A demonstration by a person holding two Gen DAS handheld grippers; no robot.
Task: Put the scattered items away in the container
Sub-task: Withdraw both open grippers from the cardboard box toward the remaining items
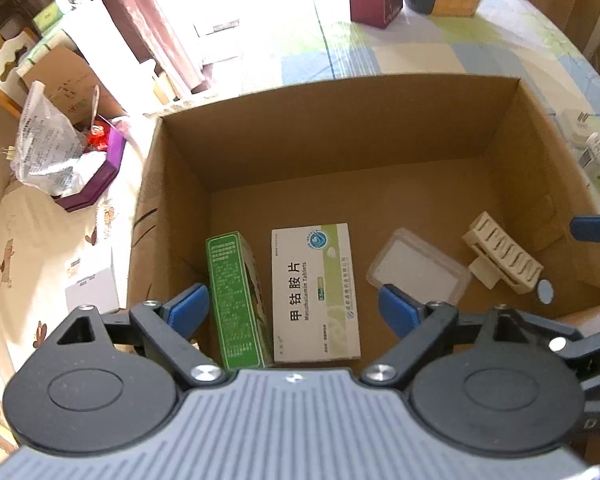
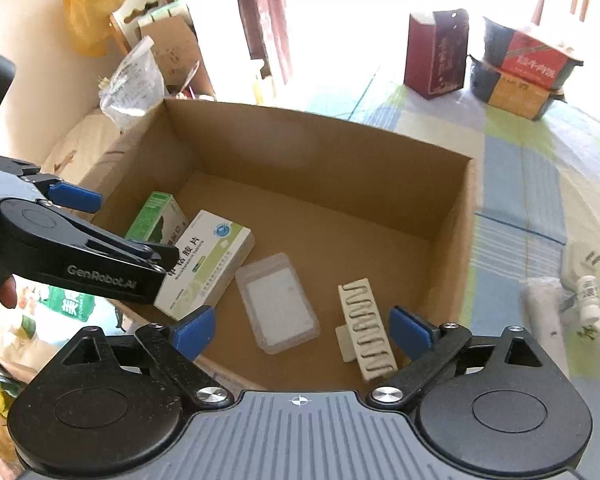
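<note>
Right wrist: checked tablecloth (image 2: 540, 168), sunlit.

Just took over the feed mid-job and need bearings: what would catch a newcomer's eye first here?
The big open brown cardboard box fills the middle of both views. On its floor lie a green carton beside a white-and-green tablet box, then a clear plastic case and a cream ribbed plastic clip to the right. Both claws hang open and empty over it, left claw and right claw.

Left tongs (image 1: 294, 312) gape empty over cardboard box (image 1: 340, 128) holding white medicine box (image 1: 316, 292).
</note>
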